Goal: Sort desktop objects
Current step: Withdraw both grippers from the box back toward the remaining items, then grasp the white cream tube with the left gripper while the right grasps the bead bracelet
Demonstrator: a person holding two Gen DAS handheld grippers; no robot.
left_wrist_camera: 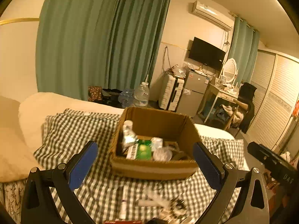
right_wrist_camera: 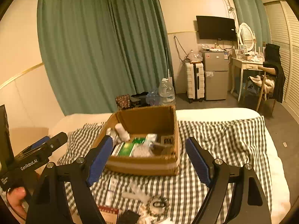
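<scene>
The left gripper (left_wrist_camera: 145, 165) has its blue-padded fingers (left_wrist_camera: 83, 165) wide open; they hold nothing and touch nothing. The right gripper (right_wrist_camera: 149, 161) is also spread wide and empty. Between both pairs of fingers stands an open cardboard box (left_wrist_camera: 153, 168) on the checked blanket (left_wrist_camera: 74, 130) of the bed. Inside the box, from the left, lie a white bottle (left_wrist_camera: 128, 133), a green packet (left_wrist_camera: 144, 149), a small white box (left_wrist_camera: 156, 143) and a round white lid (left_wrist_camera: 162, 154). In front of the box, blurred small objects (right_wrist_camera: 157, 203) lie on the blanket.

Cardboard box (left_wrist_camera: 153, 168) on checked cloth (left_wrist_camera: 74, 136), bottle (left_wrist_camera: 128, 133) inside
</scene>
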